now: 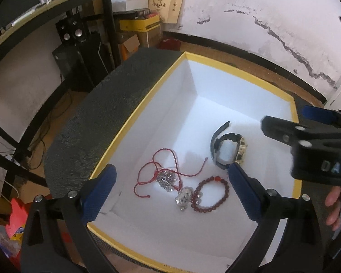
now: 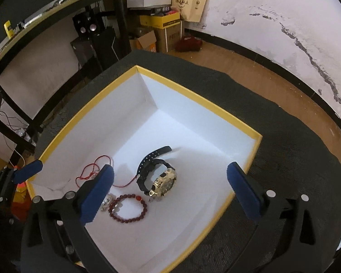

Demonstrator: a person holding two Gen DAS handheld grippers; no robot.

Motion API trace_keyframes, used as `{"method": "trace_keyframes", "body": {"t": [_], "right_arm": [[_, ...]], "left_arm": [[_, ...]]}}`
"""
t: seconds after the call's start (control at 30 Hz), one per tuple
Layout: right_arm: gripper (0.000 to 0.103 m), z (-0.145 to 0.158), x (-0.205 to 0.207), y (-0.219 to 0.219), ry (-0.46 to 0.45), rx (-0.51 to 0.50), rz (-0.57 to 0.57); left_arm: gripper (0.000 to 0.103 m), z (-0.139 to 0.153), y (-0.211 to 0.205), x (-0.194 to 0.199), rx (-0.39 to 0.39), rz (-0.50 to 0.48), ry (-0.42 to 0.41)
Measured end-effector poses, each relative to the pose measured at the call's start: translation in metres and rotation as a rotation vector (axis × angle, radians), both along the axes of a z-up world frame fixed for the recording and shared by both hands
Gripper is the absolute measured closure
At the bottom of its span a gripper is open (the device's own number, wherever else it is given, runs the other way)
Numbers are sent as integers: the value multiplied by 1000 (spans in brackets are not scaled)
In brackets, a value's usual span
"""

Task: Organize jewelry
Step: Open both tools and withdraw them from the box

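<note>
Glossy round-beaded bracelet (image 1: 210, 193), twisted red cord (image 1: 168, 170), smooth white box (image 1: 216, 86)

A round table under a dark textured cloth (image 2: 284, 136) is carrying a white box with a yellow rim (image 2: 179, 88), which is sitting directly on the cloth and taking up most of it.

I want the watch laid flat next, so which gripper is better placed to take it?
Probably the right gripper: it is open, and in its view the watch lies between its fingers. The open left gripper frames the red cord necklace and bead bracelet instead.
</note>
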State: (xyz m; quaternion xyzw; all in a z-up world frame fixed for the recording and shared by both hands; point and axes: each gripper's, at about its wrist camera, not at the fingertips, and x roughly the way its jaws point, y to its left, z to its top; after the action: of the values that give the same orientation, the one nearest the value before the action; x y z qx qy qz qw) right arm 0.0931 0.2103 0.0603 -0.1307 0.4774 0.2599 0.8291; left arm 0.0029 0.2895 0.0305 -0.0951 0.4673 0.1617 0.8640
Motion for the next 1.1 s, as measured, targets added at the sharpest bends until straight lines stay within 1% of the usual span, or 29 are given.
{"method": "trace_keyframes", "body": {"t": [0.1, 0.23, 0.3, 0.4, 0.5, 0.53, 0.7, 0.8, 0.9, 0.97, 1.1], "right_arm": [[7, 15, -14, -22, -32, 1, -24], [7, 42, -37, -77, -91, 18, -92], [7, 53, -49, -104, -115, 19, -122], [7, 66, -68, -157, -148, 22, -191], [7, 75, -89, -221, -164, 38, -290], [7, 76, -92, -234, -167, 41, -312], [7, 70, -123, -322, -178, 53, -465], [7, 58, -142, -359, -193, 28, -509], [7, 42, -155, -383, -197, 8, -540], [7, 31, -157, -394, -186, 19, -565], [7, 15, -145, -398, -184, 7, -571]], "left_arm": [[6, 13, -9, -9, 21, -7, -16], [6, 30, -31, -20, 47, -33, -29], [6, 39, -52, -27, 53, -64, -41], [6, 49, -82, -34, 48, -107, -61], [6, 55, -117, -39, 41, -157, -77], [6, 57, -132, -41, 38, -179, -85], [6, 55, -195, -50, 14, -263, -112], [6, 50, -227, -53, 11, -320, -124], [6, 42, -251, -58, 17, -357, -138], [6, 37, -264, -58, 13, -382, -130], [6, 33, -277, -50, 60, -418, -135]]}}
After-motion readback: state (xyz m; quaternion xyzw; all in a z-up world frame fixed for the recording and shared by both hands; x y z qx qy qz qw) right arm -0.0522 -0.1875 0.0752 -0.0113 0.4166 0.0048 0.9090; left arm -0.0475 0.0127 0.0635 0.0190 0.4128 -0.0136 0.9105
